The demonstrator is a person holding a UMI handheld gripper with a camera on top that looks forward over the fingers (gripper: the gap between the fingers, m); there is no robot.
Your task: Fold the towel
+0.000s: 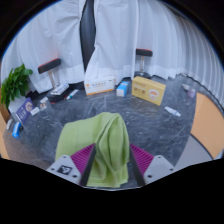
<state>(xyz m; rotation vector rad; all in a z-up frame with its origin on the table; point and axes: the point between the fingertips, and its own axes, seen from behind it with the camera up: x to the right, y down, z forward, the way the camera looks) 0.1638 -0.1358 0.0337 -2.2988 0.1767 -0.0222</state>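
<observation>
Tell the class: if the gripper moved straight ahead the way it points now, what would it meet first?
The green towel. It already lies between the fingers of the gripper, draped over them and bunched ahead. Beyond it the dark table looks free, up to a yellow box off to one side; depth is unclear.

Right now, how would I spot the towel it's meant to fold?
Look at the dark speckled table. The towel is the light green cloth draped between the gripper's two fingers, bunched up. Nothing else there is soft or green except the potted plant far off.
</observation>
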